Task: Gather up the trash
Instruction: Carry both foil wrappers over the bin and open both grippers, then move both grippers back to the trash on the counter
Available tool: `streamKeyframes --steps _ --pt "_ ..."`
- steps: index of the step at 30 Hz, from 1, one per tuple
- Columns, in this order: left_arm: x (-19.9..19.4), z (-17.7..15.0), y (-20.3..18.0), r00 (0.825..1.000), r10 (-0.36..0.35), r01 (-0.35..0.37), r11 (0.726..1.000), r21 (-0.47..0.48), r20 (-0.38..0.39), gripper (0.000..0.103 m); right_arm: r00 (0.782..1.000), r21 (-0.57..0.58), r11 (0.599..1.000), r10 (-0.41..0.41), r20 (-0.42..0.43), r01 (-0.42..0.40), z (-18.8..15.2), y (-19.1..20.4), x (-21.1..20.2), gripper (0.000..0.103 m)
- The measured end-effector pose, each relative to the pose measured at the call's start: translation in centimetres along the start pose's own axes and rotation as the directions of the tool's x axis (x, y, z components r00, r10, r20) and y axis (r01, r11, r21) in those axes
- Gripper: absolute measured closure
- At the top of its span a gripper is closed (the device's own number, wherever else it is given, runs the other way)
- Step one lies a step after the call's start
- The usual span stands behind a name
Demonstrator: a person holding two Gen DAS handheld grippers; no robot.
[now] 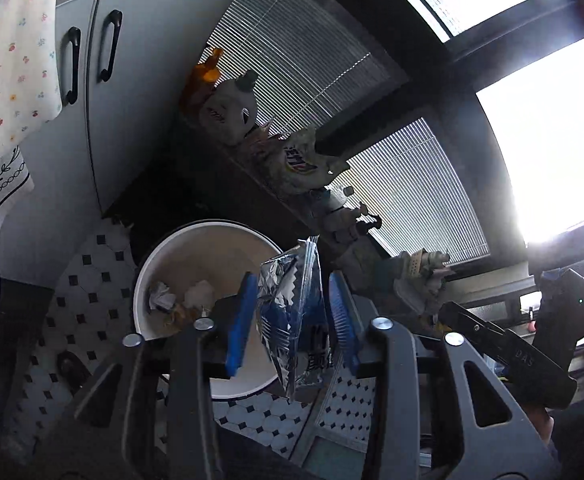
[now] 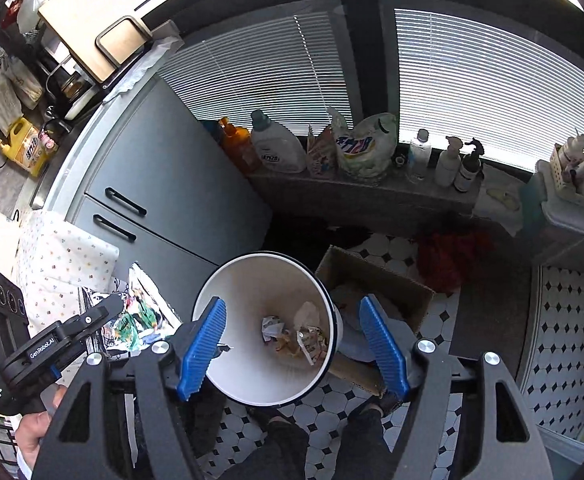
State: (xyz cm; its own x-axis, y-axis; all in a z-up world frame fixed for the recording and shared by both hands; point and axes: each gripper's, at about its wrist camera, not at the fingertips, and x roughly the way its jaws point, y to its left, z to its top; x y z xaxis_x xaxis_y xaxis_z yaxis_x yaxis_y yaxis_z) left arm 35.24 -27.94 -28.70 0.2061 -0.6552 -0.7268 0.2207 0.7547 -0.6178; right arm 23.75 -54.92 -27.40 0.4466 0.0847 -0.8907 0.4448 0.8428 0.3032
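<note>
A white round trash bin [image 1: 179,256] stands on the tiled floor with crumpled paper and wrappers inside. My left gripper [image 1: 292,320] is shut on a blue and silver foil snack wrapper [image 1: 287,312] and holds it up beside the bin's rim. In the right wrist view the same bin [image 2: 227,360] sits right below my right gripper [image 2: 296,348], which is open and empty above the bin's mouth. The left gripper [image 2: 103,316] shows at the left there, with the wrapper [image 2: 139,316] in it.
A brown cardboard box [image 2: 376,280] stands behind the bin. Grey cabinet doors [image 2: 163,192] are at the left. A sill [image 2: 364,192] under the blinds holds detergent bottles and a bag. A floral cloth [image 2: 59,264] hangs at the left.
</note>
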Motion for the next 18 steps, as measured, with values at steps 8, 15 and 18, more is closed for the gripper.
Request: streamKeyframes --steps 8,15,18 --pt "-2.6 0.4 0.1 0.998 0.016 -0.018 1.0 0.021 0.064 0.03 1.0 -0.016 1.0 0.017 0.009 -0.017 0.2 1.7 -0.1 0.031" --pt "-9.2 0.8 4.1 0.981 0.093 -0.089 0.995 -0.033 0.172 0.022 0.997 -0.09 0.993 0.078 0.015 -0.076 0.0 7.8 0.0 0.017" --pt "-12.8 0.7 6.2 0.964 0.134 -0.122 0.99 -0.065 0.228 0.02 0.994 -0.127 0.986 0.108 0.014 -0.105 -0.2 11.1 -0.1 0.013"
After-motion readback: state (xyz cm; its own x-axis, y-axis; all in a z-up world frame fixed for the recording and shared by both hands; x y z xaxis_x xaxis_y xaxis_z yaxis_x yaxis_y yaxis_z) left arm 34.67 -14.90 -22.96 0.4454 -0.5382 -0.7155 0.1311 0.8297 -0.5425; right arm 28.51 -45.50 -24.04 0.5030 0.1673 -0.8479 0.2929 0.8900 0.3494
